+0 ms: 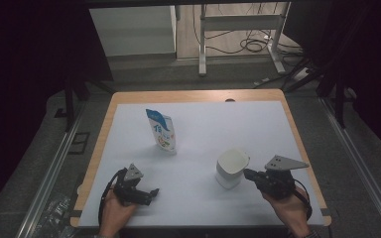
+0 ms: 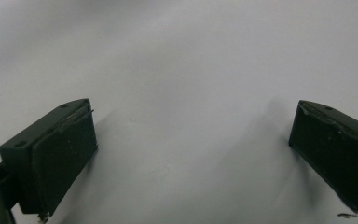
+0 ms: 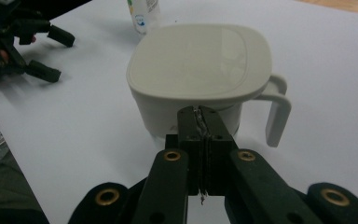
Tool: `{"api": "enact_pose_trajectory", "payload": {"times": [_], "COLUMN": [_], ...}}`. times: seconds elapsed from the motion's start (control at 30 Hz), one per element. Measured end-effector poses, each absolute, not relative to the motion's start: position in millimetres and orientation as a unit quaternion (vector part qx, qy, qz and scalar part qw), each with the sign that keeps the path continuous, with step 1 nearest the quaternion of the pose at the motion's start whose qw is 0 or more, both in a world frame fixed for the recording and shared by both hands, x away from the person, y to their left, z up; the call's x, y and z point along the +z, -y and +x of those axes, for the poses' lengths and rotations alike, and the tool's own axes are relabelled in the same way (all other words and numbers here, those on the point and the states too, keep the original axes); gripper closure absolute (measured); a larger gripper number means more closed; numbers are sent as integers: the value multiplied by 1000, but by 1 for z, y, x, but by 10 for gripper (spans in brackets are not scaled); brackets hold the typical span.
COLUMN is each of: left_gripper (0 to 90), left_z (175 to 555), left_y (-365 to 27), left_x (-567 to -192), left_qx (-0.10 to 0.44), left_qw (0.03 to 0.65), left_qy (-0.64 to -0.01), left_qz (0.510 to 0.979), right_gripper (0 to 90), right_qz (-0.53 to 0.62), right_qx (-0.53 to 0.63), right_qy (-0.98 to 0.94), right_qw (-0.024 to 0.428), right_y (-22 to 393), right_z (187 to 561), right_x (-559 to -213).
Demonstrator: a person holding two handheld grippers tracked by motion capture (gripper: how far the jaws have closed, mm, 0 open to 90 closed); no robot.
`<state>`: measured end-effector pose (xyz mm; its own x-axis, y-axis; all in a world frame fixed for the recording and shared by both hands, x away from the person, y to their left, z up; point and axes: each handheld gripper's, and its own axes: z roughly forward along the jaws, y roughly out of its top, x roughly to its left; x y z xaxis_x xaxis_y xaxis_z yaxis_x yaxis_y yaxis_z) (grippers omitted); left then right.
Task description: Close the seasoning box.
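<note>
A white cup (image 3: pixel 200 79) with a lid and a handle sits on the white table (image 1: pixel 258 129), on the right side near the front. The handle sticks out to the right in the right gripper view. The right gripper (image 3: pixel 200 116) is right next to the cup. Its two black jaws are pressed together with nothing between them, and the tips are at the cup's side, just under the lid. I cannot tell if they touch it.

The left gripper (image 1: pixel 151 193) rests low on the left side of the table, well apart from the cup. Its jaws are wide apart and hold nothing.

A blue and white pouch (image 1: pixel 161 130) stands upright farther back.
</note>
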<state>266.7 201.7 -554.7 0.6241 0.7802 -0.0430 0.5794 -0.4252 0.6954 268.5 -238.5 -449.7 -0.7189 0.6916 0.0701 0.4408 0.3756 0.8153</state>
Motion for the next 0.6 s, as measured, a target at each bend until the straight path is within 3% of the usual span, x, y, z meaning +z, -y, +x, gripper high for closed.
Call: {"api": "enact_pose_trajectory", "payload": {"times": [0.6], "left_gripper": [8], "left_z": [267], "left_y": [-202], "left_x": [-555], "left_qx": [145], "left_qw": [348], "left_qy": [-410], "left_qz": [831], "right_gripper": [875], "right_qz": [330], "right_qx": [413], "right_qy": [-841], "right_qw": [117], "right_y": [226], "right_z": [266], "right_x": [-487]}}
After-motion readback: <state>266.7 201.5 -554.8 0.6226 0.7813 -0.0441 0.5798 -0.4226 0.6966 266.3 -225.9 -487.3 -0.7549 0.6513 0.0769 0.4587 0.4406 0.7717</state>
